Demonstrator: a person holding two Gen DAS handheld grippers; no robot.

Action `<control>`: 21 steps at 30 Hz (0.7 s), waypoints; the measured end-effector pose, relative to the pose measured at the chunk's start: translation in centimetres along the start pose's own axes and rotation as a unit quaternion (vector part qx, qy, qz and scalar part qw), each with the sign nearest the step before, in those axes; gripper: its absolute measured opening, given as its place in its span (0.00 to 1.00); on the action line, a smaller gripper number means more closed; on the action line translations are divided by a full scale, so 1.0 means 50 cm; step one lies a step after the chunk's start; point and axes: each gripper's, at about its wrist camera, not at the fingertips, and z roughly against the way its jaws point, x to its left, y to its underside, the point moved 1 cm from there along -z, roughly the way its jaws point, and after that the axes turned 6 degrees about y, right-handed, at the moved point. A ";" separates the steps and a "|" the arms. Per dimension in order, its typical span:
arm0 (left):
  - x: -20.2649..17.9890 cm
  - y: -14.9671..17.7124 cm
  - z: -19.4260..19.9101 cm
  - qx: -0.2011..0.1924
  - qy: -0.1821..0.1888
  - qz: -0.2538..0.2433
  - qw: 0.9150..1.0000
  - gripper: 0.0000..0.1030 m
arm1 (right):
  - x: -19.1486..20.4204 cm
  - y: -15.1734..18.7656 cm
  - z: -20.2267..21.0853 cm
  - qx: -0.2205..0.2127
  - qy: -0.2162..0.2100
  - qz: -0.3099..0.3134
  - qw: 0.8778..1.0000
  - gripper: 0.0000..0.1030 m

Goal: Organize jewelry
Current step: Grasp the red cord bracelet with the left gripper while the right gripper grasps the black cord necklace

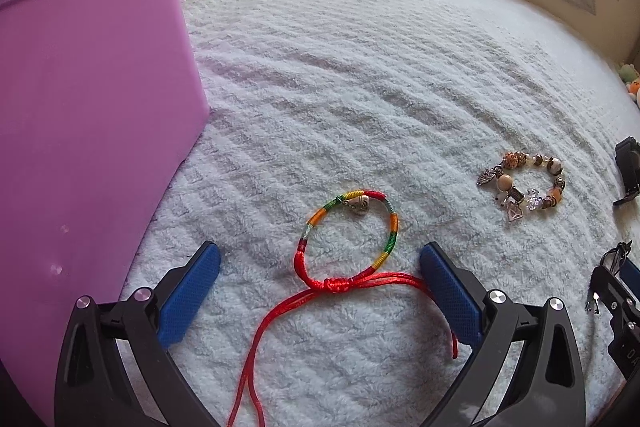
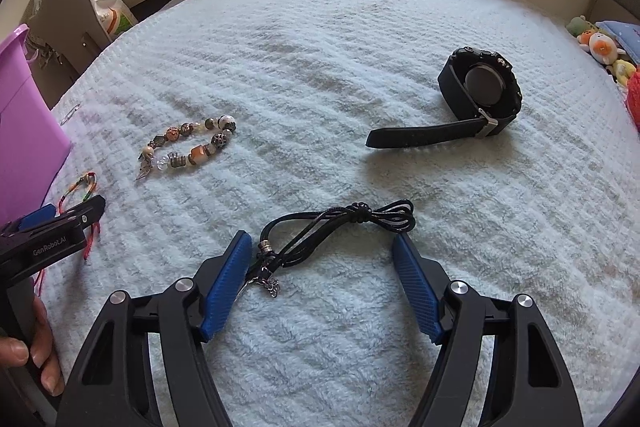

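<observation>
A red, green and orange cord bracelet [image 1: 352,227] with a small charm lies on the white blanket, its red knot and tails between the fingers of my open left gripper [image 1: 320,267]. A beaded charm bracelet [image 1: 524,183] lies to its right and also shows in the right wrist view [image 2: 188,147]. A black cord necklace [image 2: 336,227] with silver pendants lies between the fingers of my open right gripper [image 2: 322,255]. A black wristwatch [image 2: 480,95] lies further back right. Both grippers are empty.
A purple box [image 1: 92,107] stands at the left, close to the left gripper. The white fluffy blanket [image 2: 320,47] covers the bed. Plush toys [image 2: 600,47] sit at the right edge. A bag and furniture stand beyond the bed's far left.
</observation>
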 end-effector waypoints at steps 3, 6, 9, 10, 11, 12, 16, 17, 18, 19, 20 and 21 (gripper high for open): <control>-0.002 -0.001 0.002 -0.001 0.000 0.000 1.000 0.93 | 0.004 0.001 0.004 -0.003 0.004 0.004 1.000 0.52; -0.005 0.003 0.008 0.000 0.004 -0.002 1.000 0.88 | 0.007 0.004 0.010 -0.004 0.001 0.005 1.000 0.42; -0.013 0.009 0.015 -0.002 0.005 -0.003 1.000 0.81 | 0.014 0.010 0.014 -0.006 0.003 0.010 1.000 0.34; -0.014 0.011 0.019 -0.004 0.007 -0.003 1.000 0.78 | 0.015 0.012 0.015 -0.008 0.004 0.012 1.000 0.32; -0.016 0.013 0.023 -0.006 0.009 -0.005 1.000 0.73 | 0.015 0.012 0.016 -0.009 0.000 0.010 1.000 0.29; -0.018 0.015 0.026 -0.007 0.012 -0.007 1.000 0.67 | 0.015 0.014 0.018 -0.008 -0.003 0.006 1.000 0.25; -0.031 0.020 0.038 -0.011 0.018 -0.018 1.000 0.42 | 0.014 0.018 0.025 -0.007 -0.012 0.002 1.000 0.20; -0.032 0.022 0.040 -0.012 0.016 -0.020 1.000 0.34 | 0.013 0.020 0.027 -0.006 -0.014 0.001 1.000 0.18; -0.032 0.023 0.042 -0.012 0.016 -0.020 1.000 0.25 | 0.012 0.021 0.028 -0.006 -0.016 -0.001 1.000 0.16; -0.031 0.024 0.044 -0.012 0.018 -0.019 1.000 0.22 | 0.010 0.022 0.029 -0.005 -0.020 -0.003 1.000 0.14; -0.029 0.027 0.047 -0.013 0.020 -0.019 1.000 0.16 | 0.007 0.025 0.031 -0.005 -0.025 -0.008 1.000 0.12; -0.026 0.029 0.051 -0.012 0.027 -0.017 0.999 0.07 | 0.004 0.025 0.032 -0.004 -0.029 -0.012 0.999 0.10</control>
